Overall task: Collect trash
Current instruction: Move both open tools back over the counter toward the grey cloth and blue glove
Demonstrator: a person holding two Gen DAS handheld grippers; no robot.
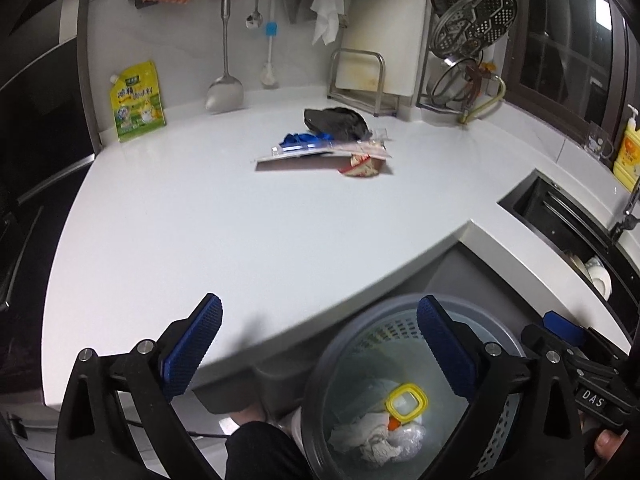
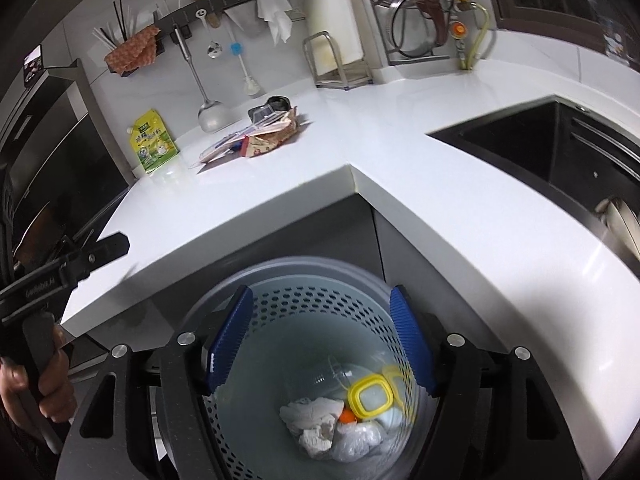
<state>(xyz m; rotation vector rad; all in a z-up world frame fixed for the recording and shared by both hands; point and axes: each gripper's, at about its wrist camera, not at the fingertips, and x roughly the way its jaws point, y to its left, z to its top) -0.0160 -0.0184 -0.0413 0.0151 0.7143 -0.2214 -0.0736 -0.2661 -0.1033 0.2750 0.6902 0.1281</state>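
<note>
Looking at what's left to bin, a small pile of trash [image 1: 332,148] is seen sitting on the white surface [image 1: 200,220], a bit right of centre in the upper half of the left wrist view. Going left to right through that pile: a flat clear plastic sleeve [image 1: 296,153] with something blue tucked behind it, a crumpled red and cream snack wrapper [image 1: 360,166] at the right end, and a dark lidded container [image 1: 336,122] just behind. All of it is judged to be light. The sleeve is probably slippery and floppy, so an edge pinch would be preferred; the wrapper is soft and crushes easily, so it can be grabbed anywhere on its bunched part. The dark container looks stiffer and is best taken by its rim.

The left hand-held gripper [image 1: 320,344] is held low at the bottom of the frame, jaws spread wide with nothing between them, partly over the surface edge and partly over the trash bin [image 1: 508,412].

The right hand-held gripper [image 2: 320,340] is pointed down into the same perforated bin, jaws apart and empty, directly above the crumpled tissue [image 2: 316,420] and yellow lid [image 2: 370,398] lying at the bottom. The pile is well apart from both.
</note>
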